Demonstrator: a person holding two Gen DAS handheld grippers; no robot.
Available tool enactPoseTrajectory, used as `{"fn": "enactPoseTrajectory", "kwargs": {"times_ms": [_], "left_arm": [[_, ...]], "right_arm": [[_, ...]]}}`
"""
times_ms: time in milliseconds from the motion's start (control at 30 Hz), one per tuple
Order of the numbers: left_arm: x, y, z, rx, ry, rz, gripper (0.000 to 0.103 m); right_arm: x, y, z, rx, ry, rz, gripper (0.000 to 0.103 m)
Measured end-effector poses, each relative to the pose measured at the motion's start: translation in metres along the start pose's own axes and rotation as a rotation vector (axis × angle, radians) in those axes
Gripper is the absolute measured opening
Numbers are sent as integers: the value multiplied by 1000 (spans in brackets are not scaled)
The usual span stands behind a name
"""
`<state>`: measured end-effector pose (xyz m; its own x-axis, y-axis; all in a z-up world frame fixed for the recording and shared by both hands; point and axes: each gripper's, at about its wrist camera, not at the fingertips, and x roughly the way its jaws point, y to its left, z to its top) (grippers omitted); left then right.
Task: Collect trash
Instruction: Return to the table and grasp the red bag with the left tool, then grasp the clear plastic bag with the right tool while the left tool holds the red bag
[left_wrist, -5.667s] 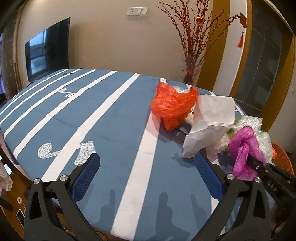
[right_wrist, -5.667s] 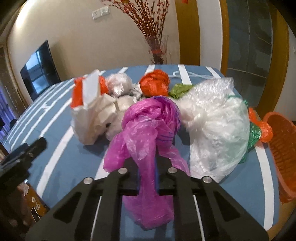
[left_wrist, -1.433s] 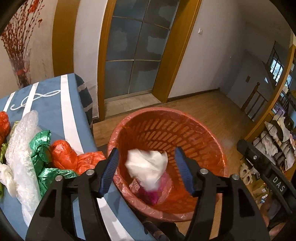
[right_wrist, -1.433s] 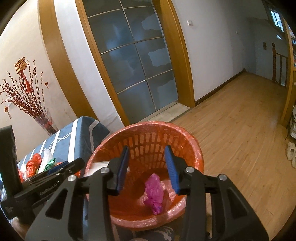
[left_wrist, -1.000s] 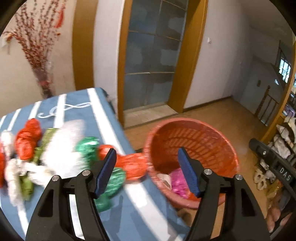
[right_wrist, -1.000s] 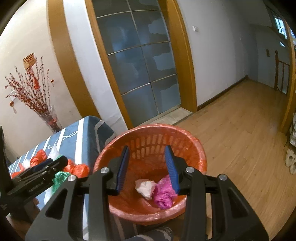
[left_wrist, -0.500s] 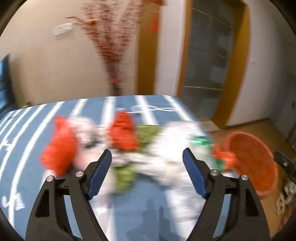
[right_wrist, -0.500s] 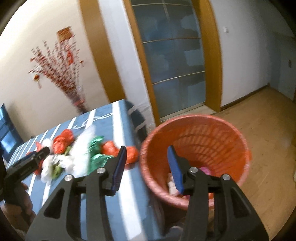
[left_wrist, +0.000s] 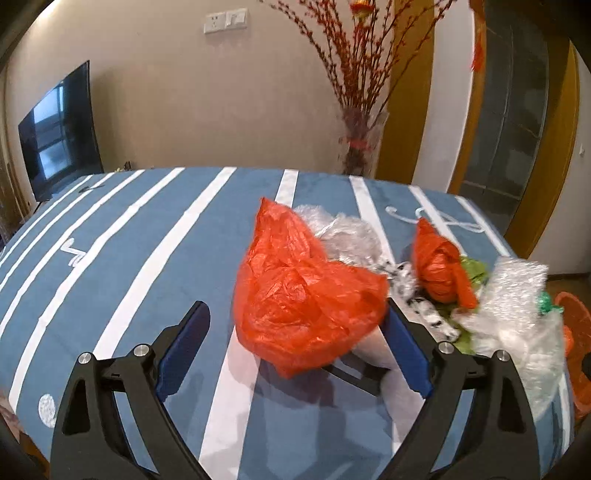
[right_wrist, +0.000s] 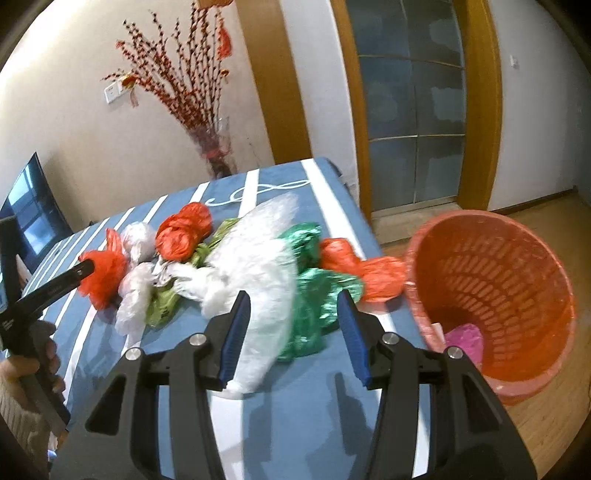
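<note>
1. Jaws first, left wrist view: the left gripper (left_wrist: 295, 347) stands wide and has just been opening further. The big red bag (left_wrist: 303, 291) sits between the blue pads, but neither pad presses on it, so nothing's held yet.
2. Same view, from that red bag toward 3 o'clock: a knotted orange bag (left_wrist: 437, 266), a bit of light green bag (left_wrist: 474, 267), and a clear plastic wrap (left_wrist: 517, 306), all lying on the blue striped table (left_wrist: 140, 254). A sliver of the orange basket (left_wrist: 574, 317) peeks in at the right edge.
3. Right wrist view: the right gripper (right_wrist: 291, 332) is about half open, jaws having just widened a little, nothing pinched. A big white bag (right_wrist: 255, 277) and a dark green bag (right_wrist: 314, 291) lie just ahead of the pads.
4. Basket's at 3 o'clock in that view, off the table's end. Inside I can see a pink bag (right_wrist: 463, 339) and a scrap of white. That looks like all that's been binned.
5. My read: early days. The bulk of the pile still sits on the table, including another orange bag (right_wrist: 369, 269) right beside the basket rim. Both grippers look lined up for the next grabs.
</note>
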<state>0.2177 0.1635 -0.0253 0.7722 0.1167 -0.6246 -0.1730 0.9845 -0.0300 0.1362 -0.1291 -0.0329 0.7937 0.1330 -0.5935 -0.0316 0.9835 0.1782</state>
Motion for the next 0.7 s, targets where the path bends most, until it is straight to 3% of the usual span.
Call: {"fn": "enactPoseTrajectory", "kwargs": {"times_ms": [233, 400, 467, 600, 700], "left_arm": [[34, 7, -4, -21, 96, -8, 87], [45, 18, -5, -59, 137, -54, 47], [45, 20, -6, -57, 134, -65, 39], [39, 27, -5, -51, 101, -53, 31], [31, 34, -5, -55, 78, -41, 30]], "right_arm": [[13, 18, 2, -24, 19, 15, 49], [22, 27, 2, -42, 33, 27, 49], [25, 29, 3, -46, 36, 31, 49], [30, 35, 3, -63, 41, 40, 49], [35, 41, 3, -82, 50, 46, 49]]}}
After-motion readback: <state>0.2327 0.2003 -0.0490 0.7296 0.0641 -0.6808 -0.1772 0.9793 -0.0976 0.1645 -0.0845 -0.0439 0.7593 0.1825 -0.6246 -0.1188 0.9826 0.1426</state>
